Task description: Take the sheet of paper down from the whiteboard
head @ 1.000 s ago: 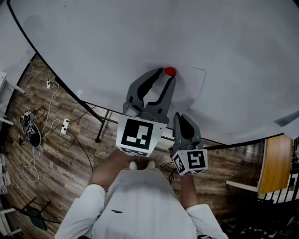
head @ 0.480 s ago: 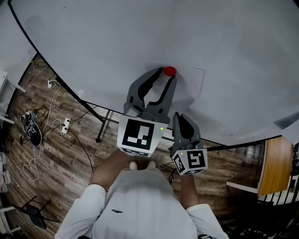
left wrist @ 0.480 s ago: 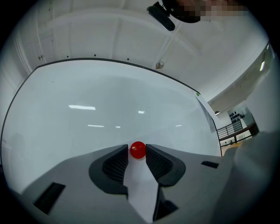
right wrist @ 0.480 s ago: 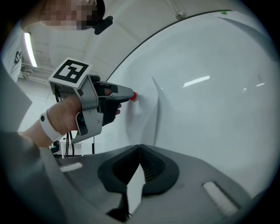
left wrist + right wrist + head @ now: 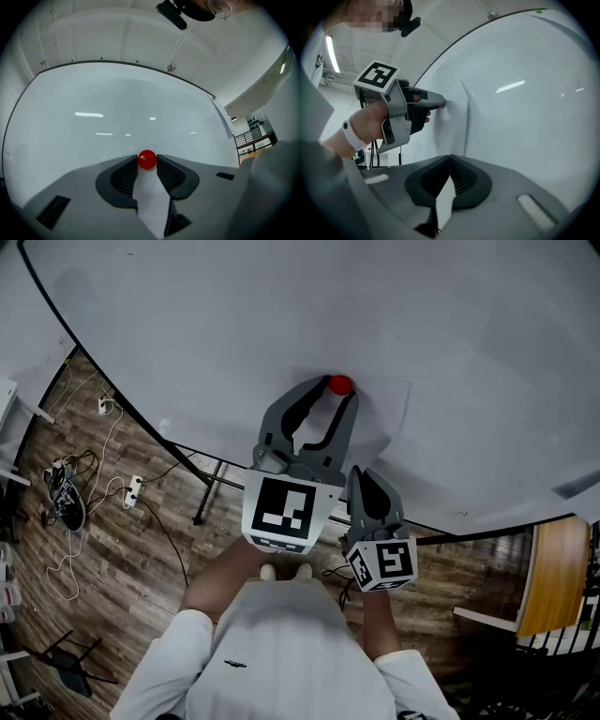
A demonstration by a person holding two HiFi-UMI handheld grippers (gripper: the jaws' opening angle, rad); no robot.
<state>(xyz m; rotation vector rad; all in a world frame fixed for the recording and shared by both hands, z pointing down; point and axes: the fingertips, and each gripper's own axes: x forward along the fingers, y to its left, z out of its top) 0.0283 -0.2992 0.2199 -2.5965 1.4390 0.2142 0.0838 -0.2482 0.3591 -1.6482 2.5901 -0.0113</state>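
The sheet of paper (image 5: 375,413) was seen pinned flat to the whiteboard (image 5: 234,315) by a red magnet (image 5: 340,384), so nothing had been taken down yet. The left gripper (image 5: 330,395) was being opened with the magnet between its jaw tips, not clamped. The right gripper (image 5: 364,476) was closed tight at the sheet's lower edge.

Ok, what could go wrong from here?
The left gripper is opening its jaws with the round red magnet only at their tips, so it may slip out and drop. That magnet looks like the only thing pinning the sheet of paper; the right gripper is shut near its lower edge, but a grip on it isn't clear, so the sheet could fall.
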